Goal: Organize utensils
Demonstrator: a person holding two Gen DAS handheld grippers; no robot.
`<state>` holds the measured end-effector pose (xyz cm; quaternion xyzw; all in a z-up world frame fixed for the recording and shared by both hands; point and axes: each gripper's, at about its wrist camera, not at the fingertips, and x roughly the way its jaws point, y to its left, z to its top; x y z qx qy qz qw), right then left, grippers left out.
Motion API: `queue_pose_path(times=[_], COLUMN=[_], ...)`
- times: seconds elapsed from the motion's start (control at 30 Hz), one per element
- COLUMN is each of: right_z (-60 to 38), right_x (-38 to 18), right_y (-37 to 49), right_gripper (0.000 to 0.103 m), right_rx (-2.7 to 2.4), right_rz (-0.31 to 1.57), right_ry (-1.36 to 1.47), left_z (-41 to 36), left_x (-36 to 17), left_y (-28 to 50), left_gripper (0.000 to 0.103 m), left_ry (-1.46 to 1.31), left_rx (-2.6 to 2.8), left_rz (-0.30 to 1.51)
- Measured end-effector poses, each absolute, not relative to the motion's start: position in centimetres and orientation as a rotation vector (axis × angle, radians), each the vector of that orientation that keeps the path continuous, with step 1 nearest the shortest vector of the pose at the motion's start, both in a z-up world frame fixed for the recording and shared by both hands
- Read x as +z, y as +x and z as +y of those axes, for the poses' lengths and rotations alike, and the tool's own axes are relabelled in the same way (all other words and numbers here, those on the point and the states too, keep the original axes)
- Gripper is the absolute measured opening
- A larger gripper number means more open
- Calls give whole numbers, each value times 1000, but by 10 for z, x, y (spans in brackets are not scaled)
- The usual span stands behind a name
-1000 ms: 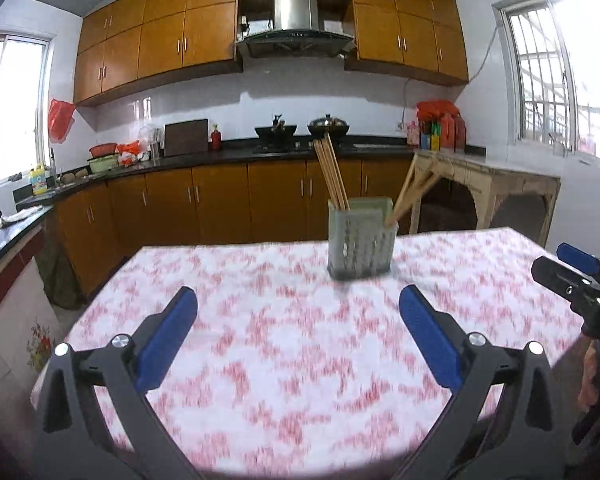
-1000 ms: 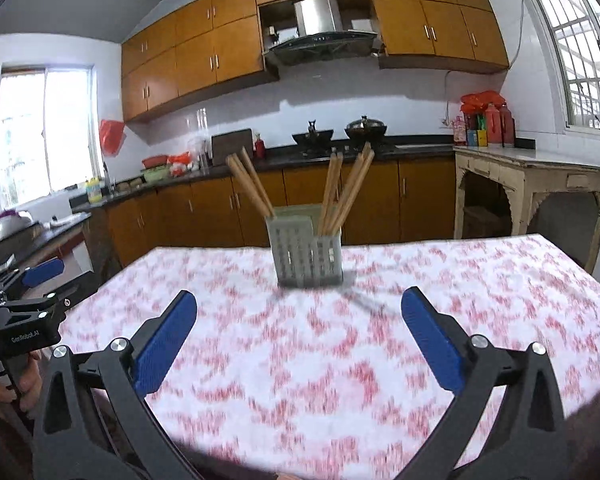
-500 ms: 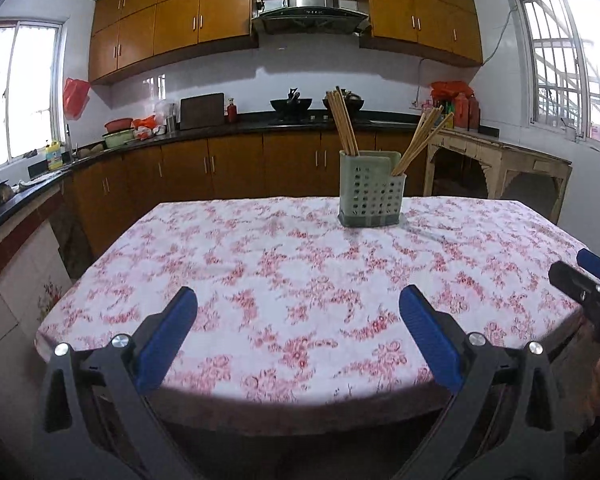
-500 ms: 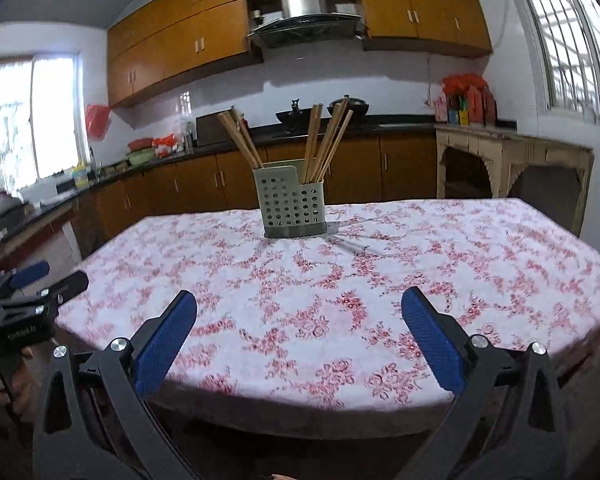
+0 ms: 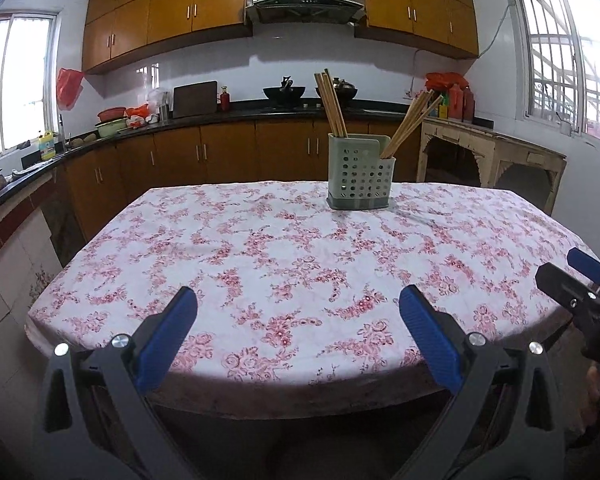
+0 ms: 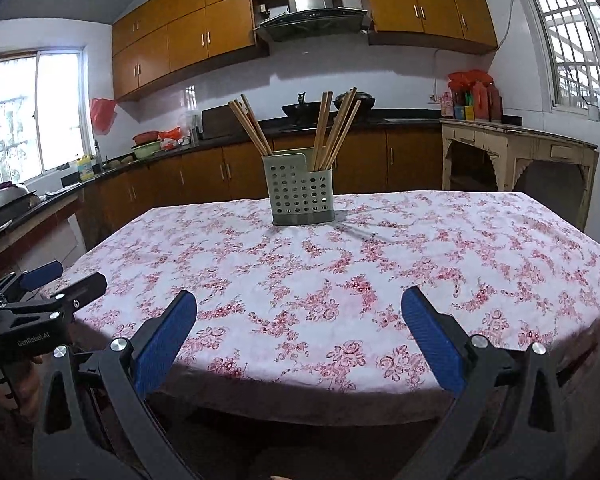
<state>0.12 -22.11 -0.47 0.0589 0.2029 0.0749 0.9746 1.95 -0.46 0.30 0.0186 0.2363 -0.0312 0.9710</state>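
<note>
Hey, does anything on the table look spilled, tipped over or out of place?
Nothing stands out. The green perforated plastic holder stands upright on the floral tablecloth, wooden chopsticks leaning inside both compartments. Both grippers are open, holding nothing.

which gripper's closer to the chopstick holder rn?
Roughly even. Left gripper and right gripper both sit back at the near table edge, holder far across, ahead of both.

Grey-green perforated utensil holder (image 6: 300,194) is standing upright near the far edge of the table (image 6: 380,280). Wooden chopsticks (image 6: 334,130) are sitting in two compartments, one bundle (image 6: 249,125) leaning left, the other fanning right, tips pointing up.
</note>
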Motion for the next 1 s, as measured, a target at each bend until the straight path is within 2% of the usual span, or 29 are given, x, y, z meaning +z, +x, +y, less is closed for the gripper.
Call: queue_pose_path(times=[1.0], right_z=[-224], right_x=[-4], right_y=[-3], right_gripper=[101], right_rx=[124], right_rz=[398], right_ry=[156], left_z=[-10], left_x=[2], left_y=[17], left_gripper=[99], left_ry=[27], left_rx=[-74], left_rz=[472])
